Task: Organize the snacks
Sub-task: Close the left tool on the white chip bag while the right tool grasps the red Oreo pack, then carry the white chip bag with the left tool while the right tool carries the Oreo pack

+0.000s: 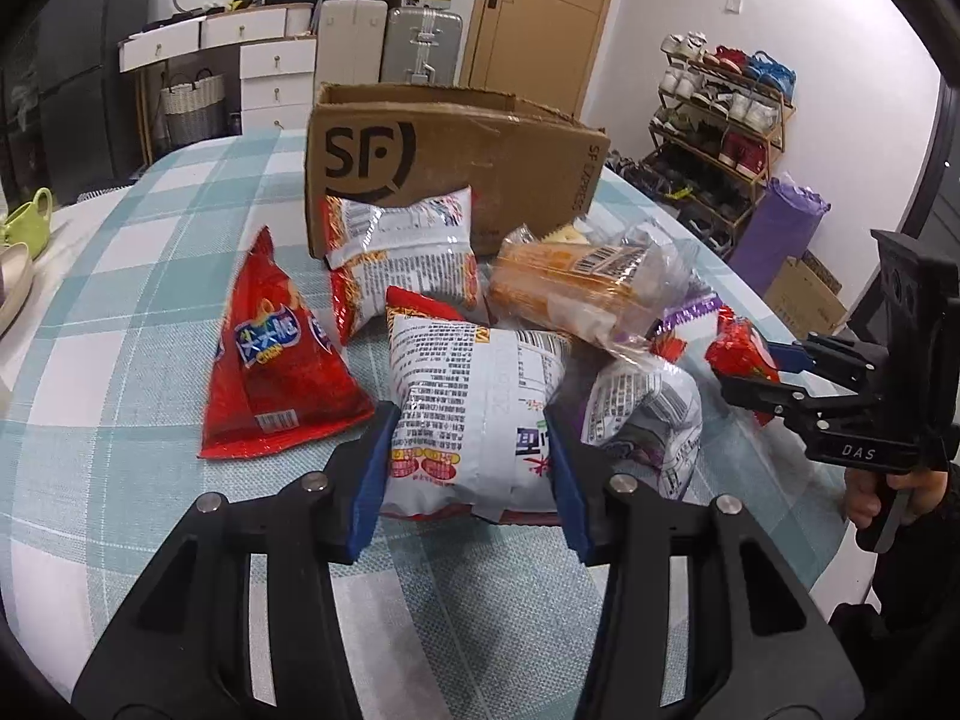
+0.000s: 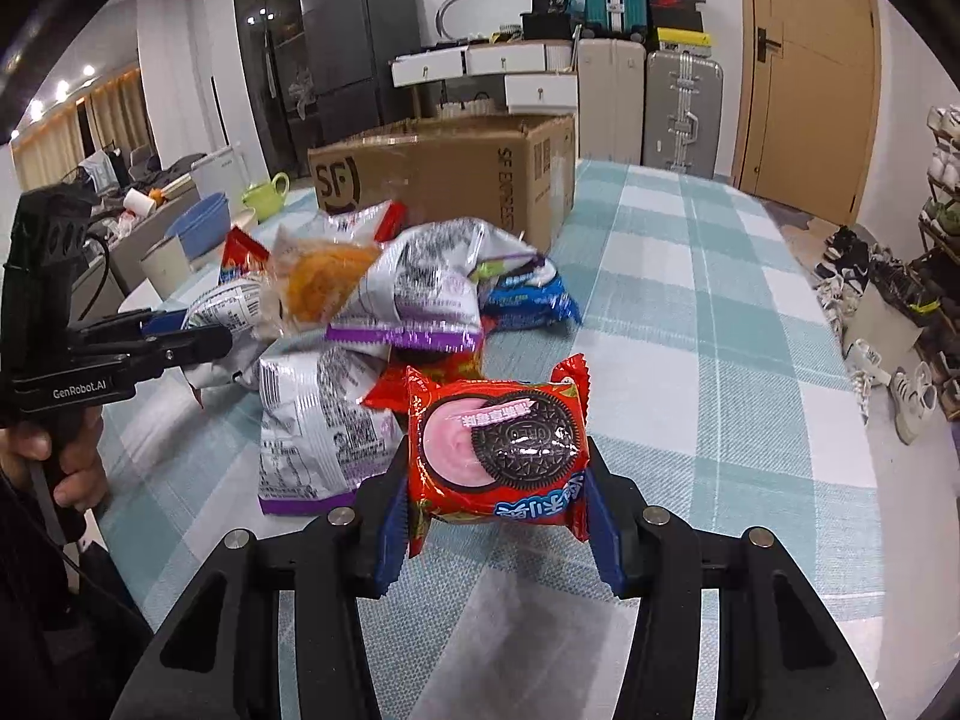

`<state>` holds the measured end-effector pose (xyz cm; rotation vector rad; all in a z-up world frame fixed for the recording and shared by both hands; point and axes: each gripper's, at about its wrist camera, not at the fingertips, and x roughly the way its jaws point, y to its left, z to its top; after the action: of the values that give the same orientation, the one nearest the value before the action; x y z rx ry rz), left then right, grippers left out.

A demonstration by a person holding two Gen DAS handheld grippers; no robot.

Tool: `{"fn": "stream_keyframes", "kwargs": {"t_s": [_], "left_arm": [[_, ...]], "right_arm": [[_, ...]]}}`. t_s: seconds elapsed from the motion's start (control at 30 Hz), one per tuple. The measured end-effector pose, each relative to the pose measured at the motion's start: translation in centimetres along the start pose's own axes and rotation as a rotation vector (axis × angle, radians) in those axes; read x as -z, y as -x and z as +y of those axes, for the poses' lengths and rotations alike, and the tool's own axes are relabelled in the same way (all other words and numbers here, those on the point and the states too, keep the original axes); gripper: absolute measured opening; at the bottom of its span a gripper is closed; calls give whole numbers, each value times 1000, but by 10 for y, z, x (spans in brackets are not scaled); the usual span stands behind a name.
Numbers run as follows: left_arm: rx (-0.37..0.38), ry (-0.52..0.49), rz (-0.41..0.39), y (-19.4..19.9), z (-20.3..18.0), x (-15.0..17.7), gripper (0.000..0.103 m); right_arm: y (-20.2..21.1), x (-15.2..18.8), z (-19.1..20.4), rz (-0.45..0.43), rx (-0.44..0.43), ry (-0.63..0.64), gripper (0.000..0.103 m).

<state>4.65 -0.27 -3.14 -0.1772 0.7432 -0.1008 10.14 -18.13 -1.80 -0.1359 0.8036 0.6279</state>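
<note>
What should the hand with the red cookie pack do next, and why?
Probably carry it over to the open cardboard box and drop it in. The right gripper is already shut on the red cookie pack, held above the tablecloth, and the box stands just behind the snack pile.

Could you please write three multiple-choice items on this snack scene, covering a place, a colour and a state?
1. Where does the cardboard box stand?
A. behind the snack pile
B. on the floor
C. under the table

2. What colour is the cookie packet in the right hand-held gripper?
A. green
B. red
C. yellow

3. What is the left hand-held gripper doing?
A. hanging open over bare cloth
B. resting inside the box
C. closing on a white snack bag

Answers: 1 A, the box sits on the table beyond the bags; 2 B, its wrapper is red; 3 C, both pads press the bag's sides.
</note>
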Motion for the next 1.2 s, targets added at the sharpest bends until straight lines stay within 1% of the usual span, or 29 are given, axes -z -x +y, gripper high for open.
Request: {"fn": "stream_keyframes", "kwargs": {"t_s": [0.17,0.4,0.7,1.0,1.2], "left_arm": [[-10,21,-39,17,7,-1,45],[-14,24,-89,38,6,-8,45],[-22,31,-153,54,6,-29,45],[-36,38,-195,62,8,-54,45],[-48,44,-204,62,12,-74,45]], "right_arm": [[16,-9,1,-68,-8,-7,50],[30,-21,5,-127,-19,-10,50],[40,-48,8,-193,-33,-14,50],[39,-77,15,-213,-37,-3,50],[34,-96,19,-218,-39,-1,50]]}}
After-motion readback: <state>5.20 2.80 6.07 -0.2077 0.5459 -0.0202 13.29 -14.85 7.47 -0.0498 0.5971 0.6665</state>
